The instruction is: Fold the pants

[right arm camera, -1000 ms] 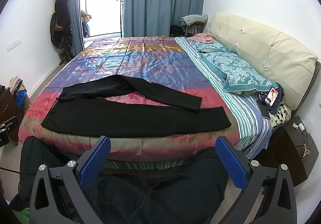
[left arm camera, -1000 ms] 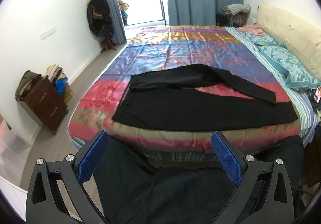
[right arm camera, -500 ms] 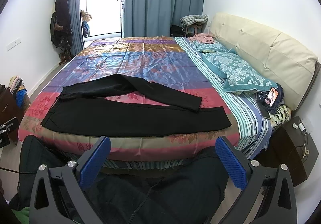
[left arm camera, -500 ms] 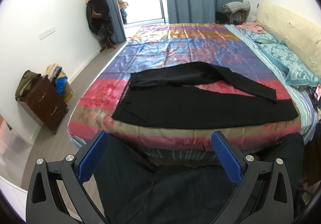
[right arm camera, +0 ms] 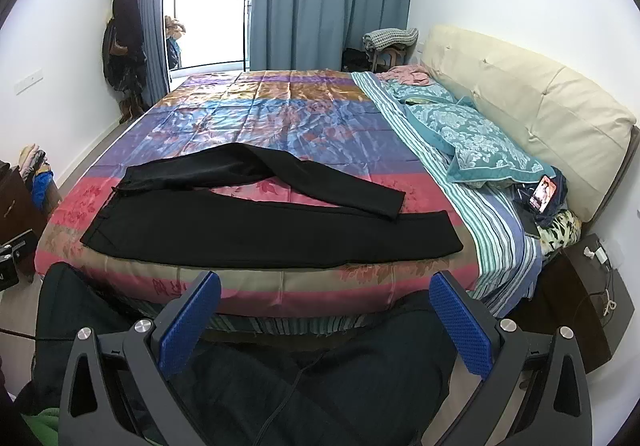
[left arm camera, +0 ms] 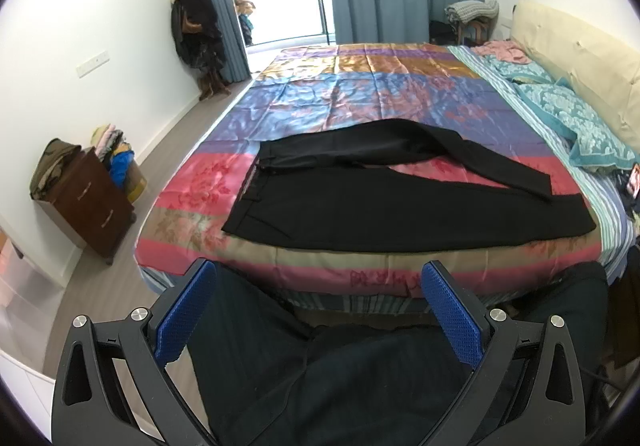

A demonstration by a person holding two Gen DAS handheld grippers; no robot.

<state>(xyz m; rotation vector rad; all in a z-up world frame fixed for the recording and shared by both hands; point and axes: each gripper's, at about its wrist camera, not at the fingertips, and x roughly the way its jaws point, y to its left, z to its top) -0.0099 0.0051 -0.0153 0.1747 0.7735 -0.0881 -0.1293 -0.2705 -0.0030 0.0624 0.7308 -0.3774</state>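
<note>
Black pants [left arm camera: 400, 206] [right arm camera: 248, 222] lie flat on bed w/ shiny multicolour striped satin cover [left arm camera: 360, 94] [right arm camera: 280, 114], near its front edge. Waistband at left; one leg straight along the edge, other leg angled across, its cuff resting on the straight leg. Left gripper [left arm camera: 316, 310] & right gripper [right arm camera: 324, 320]: both spread wide, blue pads holding nothing, well short of the pants, above dark-clad legs [left arm camera: 320, 374].

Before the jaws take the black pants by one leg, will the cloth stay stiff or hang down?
The black pants lie flat and thin, so they will probably droop. The upper leg already bends, suggesting floppy cloth. The glossy bedspread may let them slide.
</note>
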